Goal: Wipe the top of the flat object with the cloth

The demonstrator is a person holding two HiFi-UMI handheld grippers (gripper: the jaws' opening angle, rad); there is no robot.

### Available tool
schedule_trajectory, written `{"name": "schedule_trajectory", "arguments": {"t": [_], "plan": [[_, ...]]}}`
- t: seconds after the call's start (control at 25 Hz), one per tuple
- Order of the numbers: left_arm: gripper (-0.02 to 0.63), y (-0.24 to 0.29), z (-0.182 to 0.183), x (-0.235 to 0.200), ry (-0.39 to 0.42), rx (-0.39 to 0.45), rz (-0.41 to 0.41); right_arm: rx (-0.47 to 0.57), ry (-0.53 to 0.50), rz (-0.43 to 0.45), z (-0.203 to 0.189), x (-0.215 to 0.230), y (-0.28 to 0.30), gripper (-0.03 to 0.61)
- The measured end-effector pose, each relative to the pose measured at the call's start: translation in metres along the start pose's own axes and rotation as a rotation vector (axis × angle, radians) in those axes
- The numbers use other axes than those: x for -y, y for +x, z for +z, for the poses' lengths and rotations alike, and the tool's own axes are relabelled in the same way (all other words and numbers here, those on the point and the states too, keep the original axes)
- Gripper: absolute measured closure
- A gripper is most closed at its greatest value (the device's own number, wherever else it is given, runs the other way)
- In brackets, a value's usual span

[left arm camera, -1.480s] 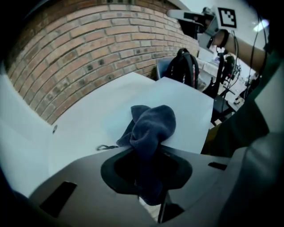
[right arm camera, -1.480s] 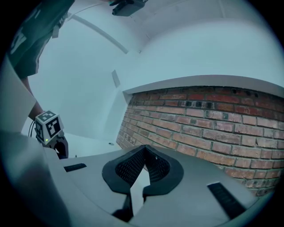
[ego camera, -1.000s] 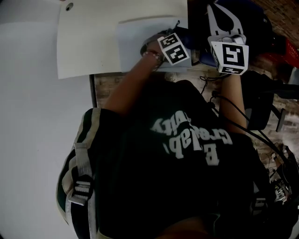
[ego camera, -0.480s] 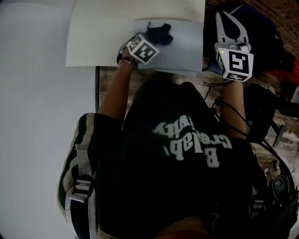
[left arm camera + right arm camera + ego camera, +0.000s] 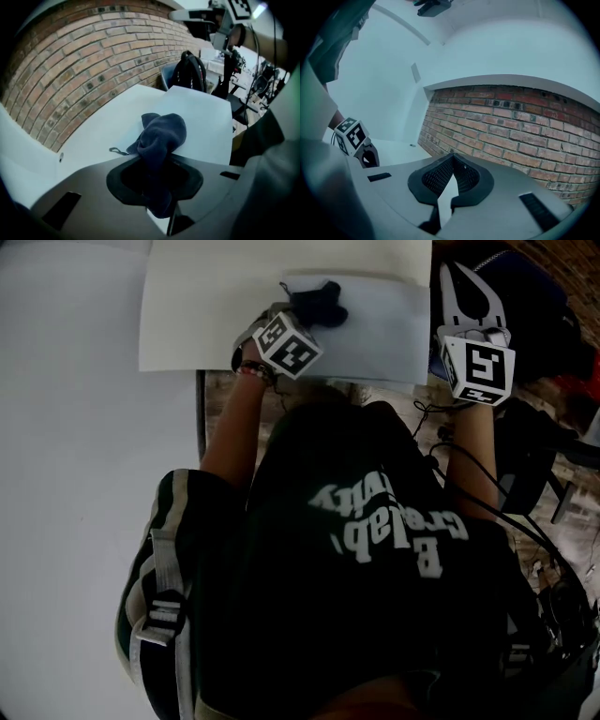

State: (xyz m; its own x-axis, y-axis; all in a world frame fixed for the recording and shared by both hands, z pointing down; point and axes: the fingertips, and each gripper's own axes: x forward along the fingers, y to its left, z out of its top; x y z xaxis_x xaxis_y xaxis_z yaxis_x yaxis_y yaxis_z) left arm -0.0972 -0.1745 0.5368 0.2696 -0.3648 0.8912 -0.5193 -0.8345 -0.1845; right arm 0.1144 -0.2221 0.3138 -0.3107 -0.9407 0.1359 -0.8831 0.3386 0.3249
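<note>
A pale flat sheet-like object point(image 5: 375, 329) lies on the white table point(image 5: 187, 315), also seen in the left gripper view point(image 5: 206, 117). A dark blue cloth point(image 5: 316, 304) rests bunched on its left part. My left gripper point(image 5: 298, 320) is shut on this cloth point(image 5: 161, 136), which hangs out between the jaws point(image 5: 157, 173) and touches the sheet. My right gripper point(image 5: 457, 270) hovers off the table's right edge, jaws shut with nothing in them point(image 5: 451, 161), facing a brick wall.
A dark backpack point(image 5: 188, 70) sits past the table's right end point(image 5: 525, 306). The brick wall point(image 5: 93, 47) runs along the table's far side. A chair point(image 5: 534, 465) and cables point(image 5: 487, 484) are at the right. The person's torso hides the near ground.
My left gripper has dragged the cloth leftwards across the flat object, from its right edge to its left part. The right gripper has stayed about where it was.
</note>
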Motion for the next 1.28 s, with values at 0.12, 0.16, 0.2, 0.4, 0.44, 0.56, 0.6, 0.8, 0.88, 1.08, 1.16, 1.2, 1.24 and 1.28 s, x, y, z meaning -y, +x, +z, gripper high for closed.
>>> {"name": "schedule_trajectory", "arguments": {"t": [0.12, 0.16, 0.2, 0.4, 0.44, 0.56, 0.6, 0.8, 0.88, 1.08, 1.16, 1.2, 1.24, 1.28], "plan": [[0.537, 0.006, 0.050, 0.023, 0.117, 0.095, -0.072, -0.034, -0.012, -0.056, -0.001, 0.001, -0.010, 0.584], [0.538, 0.008, 0.067, 0.030, 0.159, 0.123, -0.090, -0.040, -0.012, -0.067, 0.000, -0.002, -0.012, 0.584], [0.537, 0.011, 0.082, 0.037, 0.193, 0.149, -0.103, -0.045, -0.012, -0.075, -0.001, -0.006, -0.014, 0.584], [0.537, 0.036, 0.155, 0.069, 0.314, 0.228, -0.138, -0.095, -0.013, -0.123, -0.012, -0.012, -0.035, 0.584], [0.537, 0.042, 0.166, 0.076, 0.331, 0.230, -0.146, -0.107, -0.013, -0.130, -0.014, -0.011, -0.039, 0.584], [0.538, 0.065, 0.182, 0.094, 0.378, 0.193, -0.164, -0.115, -0.027, -0.149, -0.012, 0.001, -0.042, 0.584], [0.538, 0.071, 0.182, 0.097, 0.391, 0.186, -0.160, -0.112, -0.035, -0.152, -0.011, 0.004, -0.042, 0.584], [0.538, 0.070, 0.169, 0.091, 0.333, 0.195, -0.147, -0.093, -0.036, -0.161, -0.010, 0.013, -0.045, 0.584], [0.538, 0.068, 0.155, 0.076, 0.313, 0.179, -0.124, -0.082, -0.027, -0.152, -0.010, 0.011, -0.039, 0.584], [0.538, 0.057, 0.102, 0.017, 0.228, 0.116, -0.051, -0.055, -0.033, -0.096, 0.000, -0.007, -0.019, 0.584], [0.538, 0.046, 0.070, -0.003, 0.193, 0.091, -0.026, -0.045, -0.036, -0.078, 0.007, -0.021, -0.015, 0.584], [0.538, 0.039, 0.053, -0.013, 0.171, 0.082, -0.010, -0.038, -0.039, -0.066, 0.013, -0.029, -0.012, 0.584], [0.538, 0.033, 0.037, -0.024, 0.145, 0.075, 0.007, -0.030, -0.043, -0.052, 0.018, -0.036, -0.009, 0.584], [0.538, 0.027, 0.022, -0.034, 0.116, 0.069, 0.023, -0.023, -0.047, -0.038, 0.023, -0.043, -0.005, 0.584]]}}
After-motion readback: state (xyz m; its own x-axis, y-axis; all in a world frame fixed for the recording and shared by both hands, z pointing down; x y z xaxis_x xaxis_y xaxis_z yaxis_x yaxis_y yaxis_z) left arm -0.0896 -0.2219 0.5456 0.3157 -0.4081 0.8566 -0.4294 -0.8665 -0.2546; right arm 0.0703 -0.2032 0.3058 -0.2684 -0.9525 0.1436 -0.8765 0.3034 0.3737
